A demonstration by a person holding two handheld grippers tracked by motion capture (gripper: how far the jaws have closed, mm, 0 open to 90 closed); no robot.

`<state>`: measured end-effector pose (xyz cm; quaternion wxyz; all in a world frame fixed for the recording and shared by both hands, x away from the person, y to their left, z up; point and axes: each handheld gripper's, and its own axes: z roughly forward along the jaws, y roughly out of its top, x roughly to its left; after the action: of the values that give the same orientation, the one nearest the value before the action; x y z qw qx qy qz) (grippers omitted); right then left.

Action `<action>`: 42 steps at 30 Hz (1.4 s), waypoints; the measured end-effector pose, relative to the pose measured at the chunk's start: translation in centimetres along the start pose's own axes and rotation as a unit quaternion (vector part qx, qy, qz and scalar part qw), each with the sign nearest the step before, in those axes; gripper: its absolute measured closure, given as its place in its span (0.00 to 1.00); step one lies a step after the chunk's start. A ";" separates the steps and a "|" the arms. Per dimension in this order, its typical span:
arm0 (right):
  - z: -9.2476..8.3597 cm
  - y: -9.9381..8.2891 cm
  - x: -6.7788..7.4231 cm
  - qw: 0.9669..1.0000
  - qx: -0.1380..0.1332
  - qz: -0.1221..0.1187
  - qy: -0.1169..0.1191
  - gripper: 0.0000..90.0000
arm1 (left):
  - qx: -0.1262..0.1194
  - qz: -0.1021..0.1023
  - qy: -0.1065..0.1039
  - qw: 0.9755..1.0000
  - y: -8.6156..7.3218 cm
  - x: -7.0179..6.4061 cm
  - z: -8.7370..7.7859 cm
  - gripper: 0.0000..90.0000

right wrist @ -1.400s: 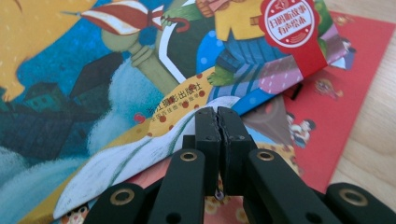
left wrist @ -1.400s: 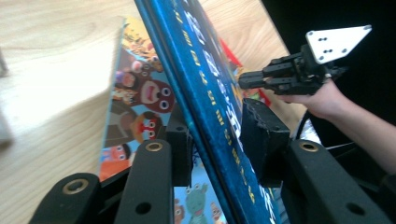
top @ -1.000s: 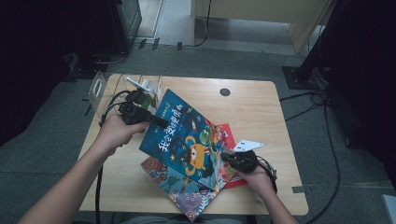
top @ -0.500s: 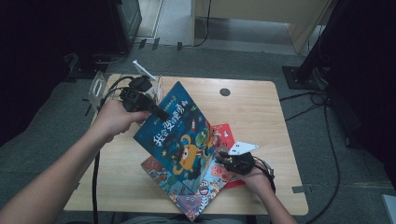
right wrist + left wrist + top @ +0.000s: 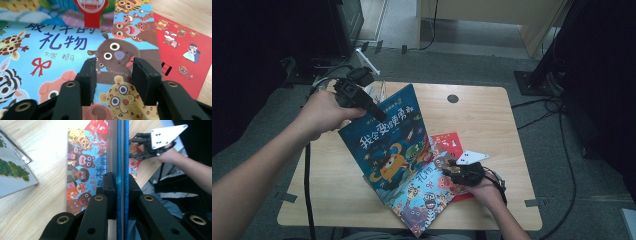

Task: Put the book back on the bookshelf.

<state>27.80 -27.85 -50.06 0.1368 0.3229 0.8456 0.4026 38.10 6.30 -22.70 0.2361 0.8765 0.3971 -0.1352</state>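
Observation:
My left gripper (image 5: 378, 115) is shut on the top edge of a dark blue picture book (image 5: 387, 142) and holds it tilted up off the table; its jaws have just been closing tighter on that edge (image 5: 122, 150). Under it lies a light blue animal book (image 5: 424, 197) on a red book (image 5: 451, 145). My right gripper (image 5: 452, 172) rests low over the animal book's cover (image 5: 62, 47). Its jaws have just been opening and stand apart with nothing between them (image 5: 113, 67). The left gripper view shows the right hand and its grey plate (image 5: 166, 135).
A wooden table (image 5: 482, 120) bears the books. Another book with a green caterpillar cover (image 5: 12, 170) lies at the table's far left, behind the raised book. Cables trail off the table's left and right edges. Dark furniture stands around on the floor.
My left gripper has risen and lifted the blue book's top edge, so the book stands steeper. The right hand has stayed on the animal book, its jaws now apart.

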 end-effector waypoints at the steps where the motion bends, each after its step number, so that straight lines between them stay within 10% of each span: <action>1: 0.0 0.0 0.0 1.000 0.000 -0.002 -0.001 0.57 | -0.005 -0.006 -0.005 1.000 -0.2 0.2 -0.3 0.93; 22: 1.0 0.8 -0.3 1.000 -0.002 0.020 -0.009 0.51 | -0.043 -0.062 0.020 0.997 -7.5 3.4 -6.0 0.93; 42: 1.8 1.3 -0.4 1.000 -0.003 0.004 -0.013 0.43 | -0.084 -0.126 0.042 0.988 -16.2 6.5 -9.9 0.93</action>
<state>29.59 -26.47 -50.25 0.1474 0.3309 0.8414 0.4011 30.49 24.83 -22.03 0.2731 0.8013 0.5242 -0.0927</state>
